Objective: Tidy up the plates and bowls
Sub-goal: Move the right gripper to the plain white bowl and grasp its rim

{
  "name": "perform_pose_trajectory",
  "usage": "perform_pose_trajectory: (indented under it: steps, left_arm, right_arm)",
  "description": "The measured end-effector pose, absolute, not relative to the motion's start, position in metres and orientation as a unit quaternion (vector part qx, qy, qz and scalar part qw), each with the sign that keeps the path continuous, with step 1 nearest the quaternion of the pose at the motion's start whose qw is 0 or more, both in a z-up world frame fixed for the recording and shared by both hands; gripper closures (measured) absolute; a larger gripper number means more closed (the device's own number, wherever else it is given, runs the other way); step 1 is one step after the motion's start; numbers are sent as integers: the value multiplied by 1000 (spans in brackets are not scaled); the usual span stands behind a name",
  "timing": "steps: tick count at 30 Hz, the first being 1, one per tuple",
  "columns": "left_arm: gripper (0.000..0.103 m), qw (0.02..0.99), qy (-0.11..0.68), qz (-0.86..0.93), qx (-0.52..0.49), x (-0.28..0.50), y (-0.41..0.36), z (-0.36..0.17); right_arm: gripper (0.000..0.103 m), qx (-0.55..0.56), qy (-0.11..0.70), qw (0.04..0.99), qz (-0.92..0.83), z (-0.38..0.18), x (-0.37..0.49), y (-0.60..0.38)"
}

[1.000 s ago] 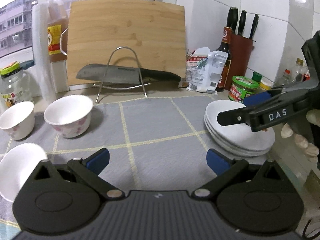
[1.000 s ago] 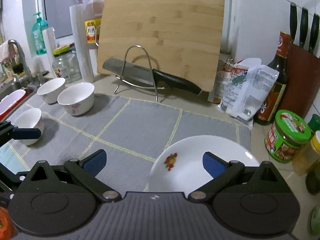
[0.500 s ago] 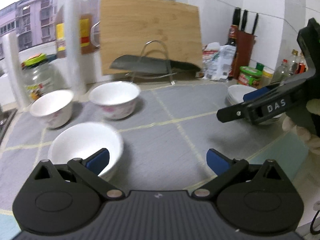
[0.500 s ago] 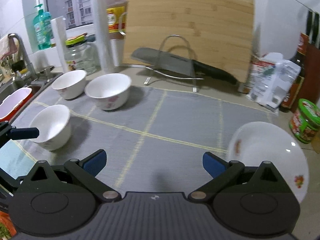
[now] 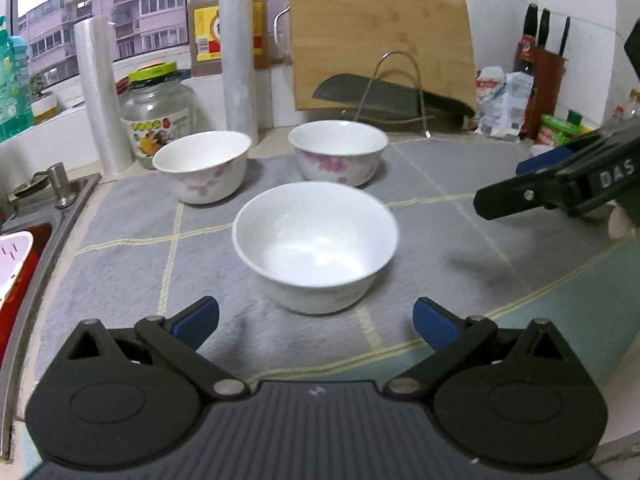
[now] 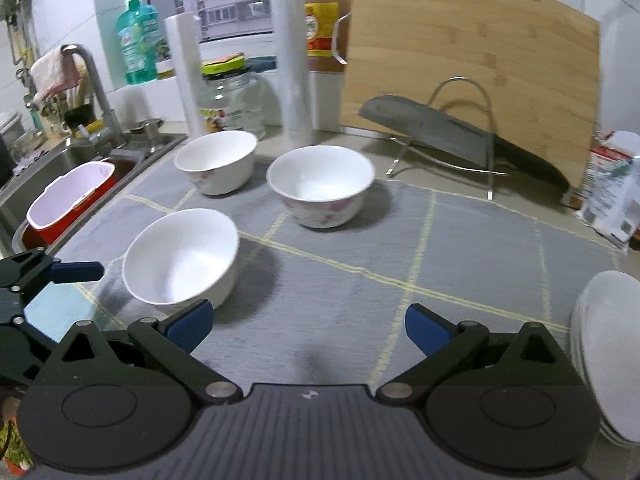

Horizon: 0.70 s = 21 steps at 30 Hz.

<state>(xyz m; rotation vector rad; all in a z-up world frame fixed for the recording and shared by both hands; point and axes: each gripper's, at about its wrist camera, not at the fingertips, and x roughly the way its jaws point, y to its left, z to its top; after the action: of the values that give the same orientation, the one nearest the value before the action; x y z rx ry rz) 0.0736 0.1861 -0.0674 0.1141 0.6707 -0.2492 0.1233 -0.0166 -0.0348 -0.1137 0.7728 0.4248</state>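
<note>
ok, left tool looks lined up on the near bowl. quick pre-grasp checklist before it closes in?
1. Left tool open wide enough for the nearest bowl: ok, jaws apart, nothing between them.
2. Bowl upright and empty: ok.
3. Bowl clear of the two back bowls: ok, mat shows between them.
4. Right tool out of the way: ok, open, empty, off to the bowl's right, not touching it.
5. Plate stack settled: ok, sits at the mat's right edge, untouched.
6. Left tool's height against the bowl rim: cannot tell from these views.
</note>
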Motion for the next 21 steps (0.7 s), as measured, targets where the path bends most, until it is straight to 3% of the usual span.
perform_pose_trajectory:
  steps: [21]
  left_arm:
    - [1, 925, 347, -142, 65, 100, 185, -101]
  right_arm:
    - [0, -74, 390, 885, 243, -48, 146, 23]
